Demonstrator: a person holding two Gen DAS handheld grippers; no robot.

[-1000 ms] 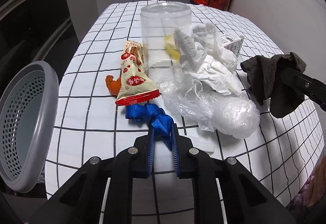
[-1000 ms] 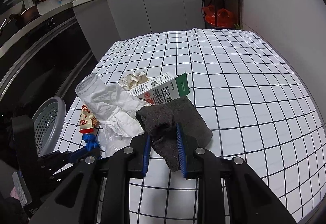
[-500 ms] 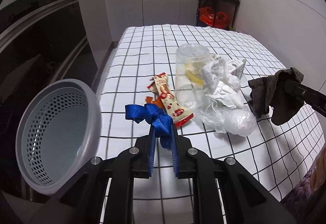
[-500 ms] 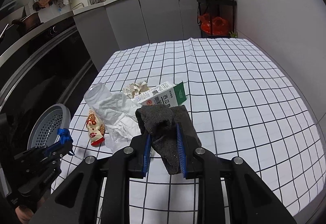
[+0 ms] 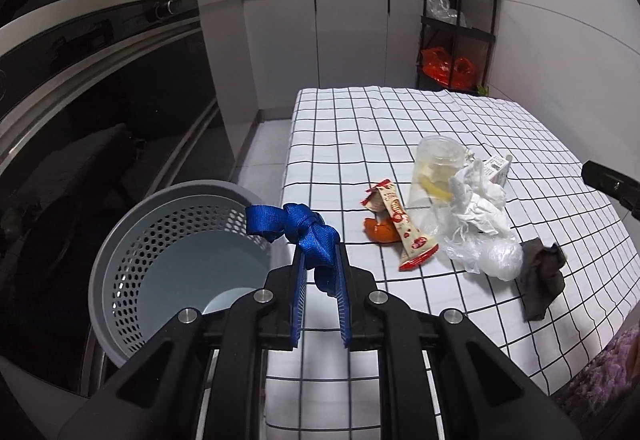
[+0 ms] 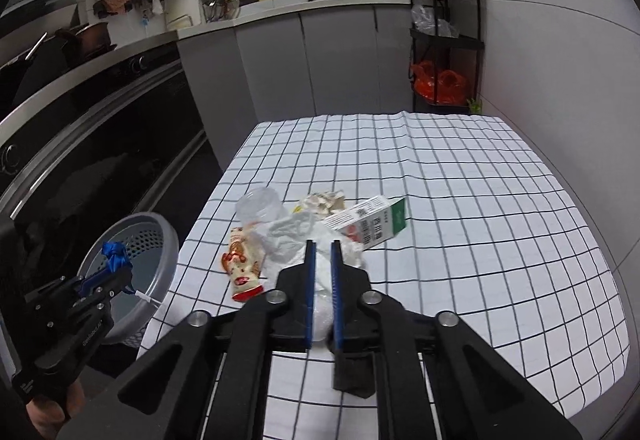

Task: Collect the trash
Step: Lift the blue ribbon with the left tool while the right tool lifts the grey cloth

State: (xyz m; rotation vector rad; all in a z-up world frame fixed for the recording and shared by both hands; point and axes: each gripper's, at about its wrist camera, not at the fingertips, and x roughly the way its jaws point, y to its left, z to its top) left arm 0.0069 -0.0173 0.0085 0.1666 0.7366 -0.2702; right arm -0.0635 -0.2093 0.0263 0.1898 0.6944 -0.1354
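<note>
Two claws work here: the left claw [image 5: 320, 280] clamps a knotted blue strap [image 5: 304, 230] above the grey basket [image 5: 132, 240] off the desk's [image 5: 400, 119] left edge; the right claw [image 6: 322, 280] is clenched empty, with the dark cloth [image 5: 544, 276] lying near the desk's front edge.

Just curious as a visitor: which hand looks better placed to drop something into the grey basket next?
Left. Its tool is shut on the blue strap, right beside the basket. The right tool is empty over the table; the dark cloth lies there.
</note>
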